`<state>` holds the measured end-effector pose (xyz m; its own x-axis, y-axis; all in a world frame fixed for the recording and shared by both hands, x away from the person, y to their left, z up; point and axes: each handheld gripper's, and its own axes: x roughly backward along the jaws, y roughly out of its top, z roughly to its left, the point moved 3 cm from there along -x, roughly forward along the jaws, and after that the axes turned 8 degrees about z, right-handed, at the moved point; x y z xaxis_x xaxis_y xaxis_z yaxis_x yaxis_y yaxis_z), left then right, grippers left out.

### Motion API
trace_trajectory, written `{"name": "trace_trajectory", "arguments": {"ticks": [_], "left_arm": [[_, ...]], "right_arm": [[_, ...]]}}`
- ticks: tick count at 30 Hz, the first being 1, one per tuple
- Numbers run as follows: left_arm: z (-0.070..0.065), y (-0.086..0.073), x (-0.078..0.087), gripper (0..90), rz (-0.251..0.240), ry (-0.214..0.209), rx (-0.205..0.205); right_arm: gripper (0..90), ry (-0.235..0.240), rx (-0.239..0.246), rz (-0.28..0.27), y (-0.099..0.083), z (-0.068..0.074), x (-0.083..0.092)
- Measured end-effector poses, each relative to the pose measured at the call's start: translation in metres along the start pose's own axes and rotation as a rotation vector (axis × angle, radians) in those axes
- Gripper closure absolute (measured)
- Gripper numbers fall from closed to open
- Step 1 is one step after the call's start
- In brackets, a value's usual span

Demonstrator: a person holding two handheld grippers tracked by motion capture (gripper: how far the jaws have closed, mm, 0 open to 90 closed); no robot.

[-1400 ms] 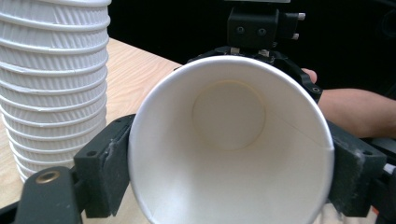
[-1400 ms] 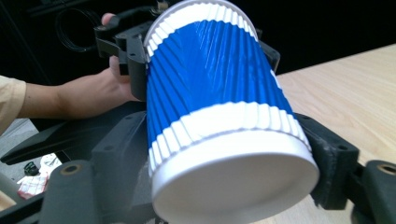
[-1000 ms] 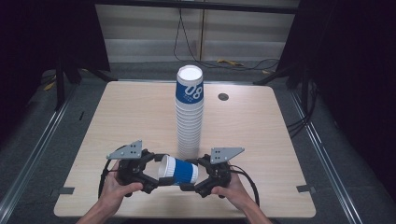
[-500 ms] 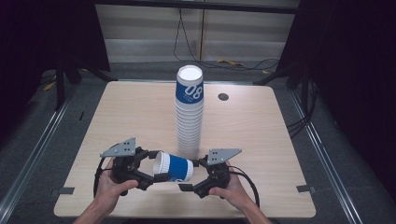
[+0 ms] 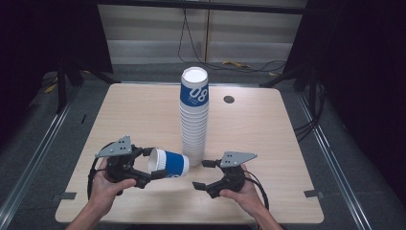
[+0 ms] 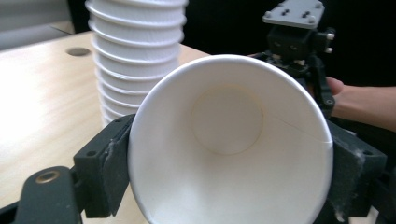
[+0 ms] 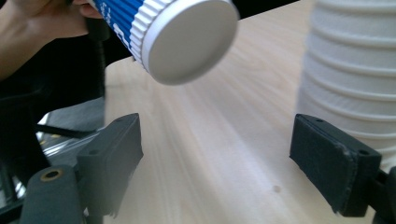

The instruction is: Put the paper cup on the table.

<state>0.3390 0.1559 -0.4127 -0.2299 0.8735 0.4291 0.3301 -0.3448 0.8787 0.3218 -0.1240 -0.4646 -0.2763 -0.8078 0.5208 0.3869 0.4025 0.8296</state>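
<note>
A blue-and-white paper cup (image 5: 170, 164) lies on its side in the air, and my left gripper (image 5: 152, 164) is shut on its rim end. In the left gripper view the pads press both sides of the cup (image 6: 229, 140), whose white mouth faces the camera. My right gripper (image 5: 201, 174) is open at the foot of the tall cup stack (image 5: 194, 120). Its jaws have just been closing a little, with nothing between them. In the right gripper view the cup's base (image 7: 187, 37) hangs above and beyond that gripper (image 7: 222, 154), with the stack (image 7: 350, 70) beside its right pad.
The wooden table (image 5: 268, 134) has a small round hole (image 5: 229, 99) at its far right. The stack (image 6: 135, 60) stands mid-table between the hands. Dark floor, rails and cables surround the table.
The left gripper has carried the cup to the left and slightly up, so its base has come away from the right gripper's jaws. The right hand has stayed put.
</note>
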Motion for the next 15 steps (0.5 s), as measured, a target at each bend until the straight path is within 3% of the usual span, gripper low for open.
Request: {"name": "trace_trajectory", "arguments": {"ticks": [3,8,9,15], "left_arm": [[0.004,-0.001,0.005,15.9,0.002,0.019,0.003],[0.01,-0.002,0.011,15.9,0.022,0.057,0.004],[0.013,-0.001,0.016,15.9,0.054,0.097,0.012],[0.015,0.006,0.028,15.9,0.093,0.157,-0.011]], "right_arm": [[17.6,-0.081,0.002,0.009,0.002,-0.004,0.007],[17.8,-0.101,-0.006,0.002,0.003,-0.004,0.014],[18.3,-0.127,-0.015,0.004,0.0,-0.005,0.017],[18.1,-0.206,-0.045,-0.012,-0.001,-0.007,0.027]]}}
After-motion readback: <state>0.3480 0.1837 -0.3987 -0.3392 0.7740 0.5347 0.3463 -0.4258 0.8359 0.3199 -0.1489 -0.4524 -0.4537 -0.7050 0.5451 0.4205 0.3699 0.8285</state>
